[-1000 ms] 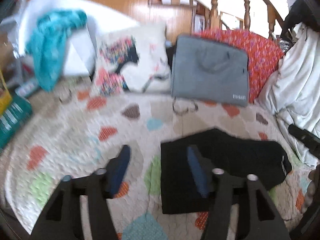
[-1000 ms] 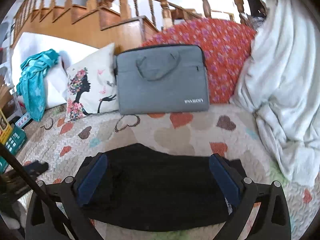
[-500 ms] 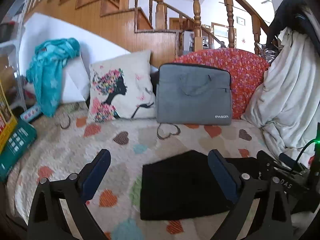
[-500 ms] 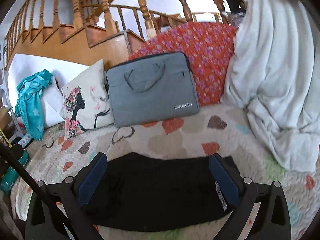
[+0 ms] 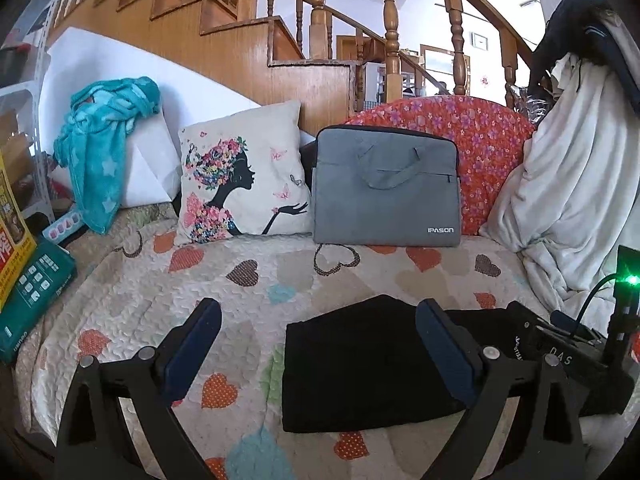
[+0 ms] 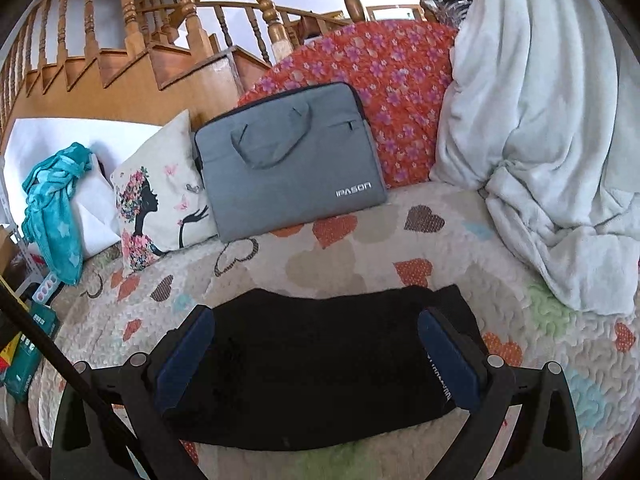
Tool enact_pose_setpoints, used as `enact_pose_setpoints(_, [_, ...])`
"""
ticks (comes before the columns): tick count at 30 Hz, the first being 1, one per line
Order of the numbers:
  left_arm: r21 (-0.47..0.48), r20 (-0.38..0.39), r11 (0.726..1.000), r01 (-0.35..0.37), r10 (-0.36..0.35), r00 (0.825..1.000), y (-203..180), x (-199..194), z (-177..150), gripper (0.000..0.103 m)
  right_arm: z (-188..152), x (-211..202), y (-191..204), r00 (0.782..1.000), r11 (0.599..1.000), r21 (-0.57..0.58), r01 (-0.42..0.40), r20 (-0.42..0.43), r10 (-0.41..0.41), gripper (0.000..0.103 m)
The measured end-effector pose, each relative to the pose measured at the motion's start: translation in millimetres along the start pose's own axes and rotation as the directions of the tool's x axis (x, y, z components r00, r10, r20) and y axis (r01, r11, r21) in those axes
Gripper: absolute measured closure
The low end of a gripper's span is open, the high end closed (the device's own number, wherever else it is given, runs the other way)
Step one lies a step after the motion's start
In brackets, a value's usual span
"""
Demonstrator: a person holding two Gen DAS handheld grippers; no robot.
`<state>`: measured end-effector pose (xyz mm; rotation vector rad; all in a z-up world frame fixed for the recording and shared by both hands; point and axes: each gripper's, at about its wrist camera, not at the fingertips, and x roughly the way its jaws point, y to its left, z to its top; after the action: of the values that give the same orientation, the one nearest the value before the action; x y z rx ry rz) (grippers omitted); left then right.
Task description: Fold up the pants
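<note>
The black pants (image 5: pixel 360 364) lie folded into a compact rectangle on the heart-patterned quilt (image 5: pixel 248 280). My left gripper (image 5: pixel 318 322) is open and empty, held above the quilt with the pants' left edge between its fingers' lines. The right gripper's body (image 5: pixel 568 356) shows at the right edge of the left wrist view, over the pants' right end. In the right wrist view the pants (image 6: pixel 320 364) lie below my right gripper (image 6: pixel 316 330), which is open and empty above them.
A grey laptop bag (image 5: pixel 386 192), a printed cushion (image 5: pixel 244 184) and a red floral cushion (image 5: pixel 488 152) lean at the back. A white blanket (image 6: pixel 540 128) is heaped at the right. A teal towel (image 5: pixel 104 140) and green boxes (image 5: pixel 36 296) sit at the left.
The left gripper has opened wide and pulled back and up from the pants. The right gripper has lifted and tilted a little; the pants lie still.
</note>
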<state>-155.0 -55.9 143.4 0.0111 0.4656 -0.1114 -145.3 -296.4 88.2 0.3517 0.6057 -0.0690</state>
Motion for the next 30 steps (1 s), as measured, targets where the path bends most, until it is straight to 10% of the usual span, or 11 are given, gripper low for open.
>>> enact_pose_setpoints(10, [-0.032,0.075,0.999,-0.026,0.029,0.997,8,-1,15,0.001,3,-5,-11,0.999,1.000,0.008,0.023,0.022,-0.023,0.000])
enact_pose_setpoints(17, [-0.006,-0.048,0.986,0.164,-0.164,0.985,-5,47,65,0.000,5,-17,-83,0.998,0.979,0.195,0.065,-0.029,-0.060,0.000])
enact_pose_setpoints(23, [0.019,-0.258,0.944,0.329,-0.313,0.914,-90,117,72,0.000,-16,0,-138,0.988,0.915,0.393,0.087,-0.152,-0.029,0.000])
enact_pose_setpoints(30, [0.053,-0.505,0.876,0.480,-0.391,0.769,-210,196,13,0.000,-43,28,-150,0.963,0.881,0.452,0.141,-0.270,-0.015,0.000])
